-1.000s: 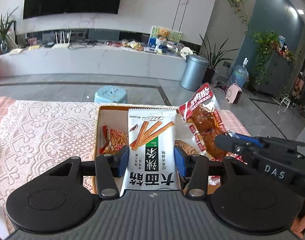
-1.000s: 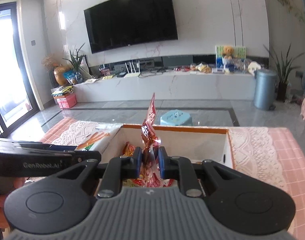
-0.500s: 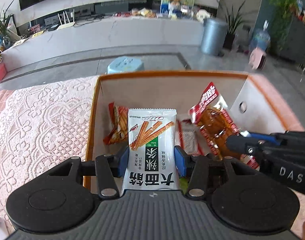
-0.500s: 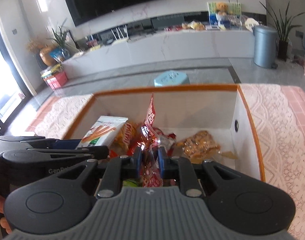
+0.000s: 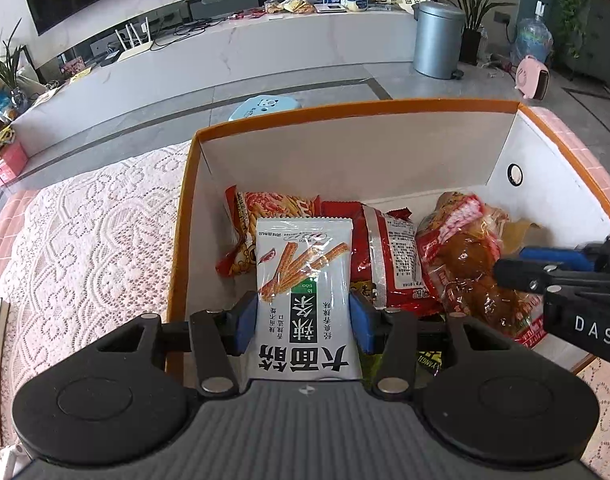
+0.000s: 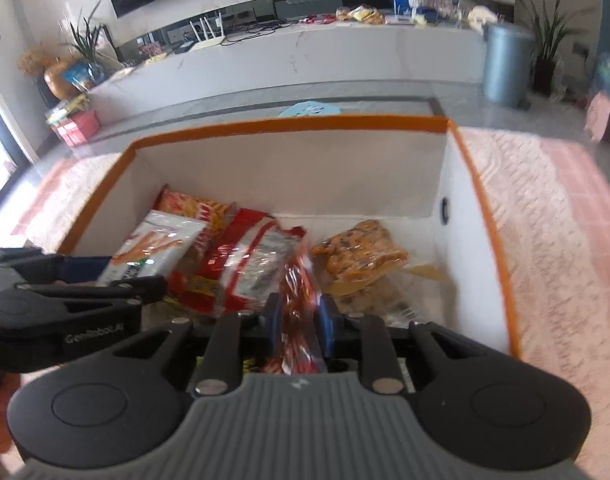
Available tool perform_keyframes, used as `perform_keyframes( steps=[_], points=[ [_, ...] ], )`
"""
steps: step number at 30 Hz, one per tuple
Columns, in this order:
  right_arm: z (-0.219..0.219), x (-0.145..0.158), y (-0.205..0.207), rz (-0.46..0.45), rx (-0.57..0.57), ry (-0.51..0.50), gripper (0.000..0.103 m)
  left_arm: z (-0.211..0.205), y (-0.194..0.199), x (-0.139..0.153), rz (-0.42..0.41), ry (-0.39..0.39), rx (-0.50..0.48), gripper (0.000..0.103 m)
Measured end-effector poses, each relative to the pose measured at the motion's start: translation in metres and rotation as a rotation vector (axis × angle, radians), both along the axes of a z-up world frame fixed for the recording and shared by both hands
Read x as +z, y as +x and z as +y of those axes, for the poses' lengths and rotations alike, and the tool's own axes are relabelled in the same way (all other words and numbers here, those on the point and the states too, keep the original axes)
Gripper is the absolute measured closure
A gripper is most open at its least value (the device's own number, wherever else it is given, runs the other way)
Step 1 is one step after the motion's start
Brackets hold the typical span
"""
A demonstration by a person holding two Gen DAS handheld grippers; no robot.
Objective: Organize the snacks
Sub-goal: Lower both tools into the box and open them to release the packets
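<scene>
An orange-rimmed white box [image 5: 345,110] [image 6: 289,126] stands on the lace-covered table with snack packs inside. My left gripper [image 5: 303,316] [image 6: 121,274] is low in the box's left half. A white packet of spicy sticks [image 5: 303,280] [image 6: 157,244] stands between its blue pads, which still touch its edges while the jaws are opening. My right gripper [image 6: 299,320] [image 5: 517,264] is in the box's right half. A red packet with brown pieces [image 6: 299,292] [image 5: 465,264] fills the gap between its pads; its jaws are opening too, and the packet leans onto the pile.
Inside the box lie an orange chips pack [image 5: 265,208], a red bag [image 5: 389,256] and a golden snack pack [image 6: 361,256]. Lace tablecloth [image 5: 85,240] spreads to the left, pink cloth [image 6: 553,220] to the right. A blue stool [image 5: 265,106] stands beyond the table.
Both grippers came down from above the box into it and tipped downward, each with its packet. The red packet's top has sagged lower, and both pairs of pads stand slightly wider.
</scene>
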State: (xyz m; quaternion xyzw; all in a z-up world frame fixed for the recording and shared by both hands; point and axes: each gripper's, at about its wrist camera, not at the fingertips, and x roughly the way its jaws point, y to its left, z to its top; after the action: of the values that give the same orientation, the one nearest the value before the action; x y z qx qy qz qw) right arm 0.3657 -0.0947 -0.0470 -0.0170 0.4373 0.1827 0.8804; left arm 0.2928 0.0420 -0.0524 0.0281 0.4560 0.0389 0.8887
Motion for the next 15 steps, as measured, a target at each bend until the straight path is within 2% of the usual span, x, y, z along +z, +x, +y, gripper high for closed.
perform_keyframes(
  steps=[4, 6, 8, 13, 15],
  points=[
    [0.000, 0.005, -0.003, -0.038, 0.016, -0.043, 0.080, 0.000, 0.004, 0.001, 0.006, 0.009, -0.003, 0.040],
    [0.000, 0.007, -0.005, -0.051, 0.018, -0.058, 0.075, -0.001, 0.003, 0.002, -0.006, 0.019, -0.005, 0.036],
    [0.001, 0.009, -0.005, -0.062, 0.022, -0.070, 0.064, -0.003, 0.002, 0.004, -0.021, 0.032, -0.013, 0.027],
    [0.003, 0.011, -0.005, -0.046, 0.054, -0.099, 0.041, -0.006, -0.002, 0.016, -0.062, 0.050, -0.034, 0.026],
    [0.004, 0.012, -0.006, -0.040, 0.063, -0.113, 0.036, -0.005, -0.006, 0.020, -0.075, 0.044, -0.033, 0.025]
  ],
)
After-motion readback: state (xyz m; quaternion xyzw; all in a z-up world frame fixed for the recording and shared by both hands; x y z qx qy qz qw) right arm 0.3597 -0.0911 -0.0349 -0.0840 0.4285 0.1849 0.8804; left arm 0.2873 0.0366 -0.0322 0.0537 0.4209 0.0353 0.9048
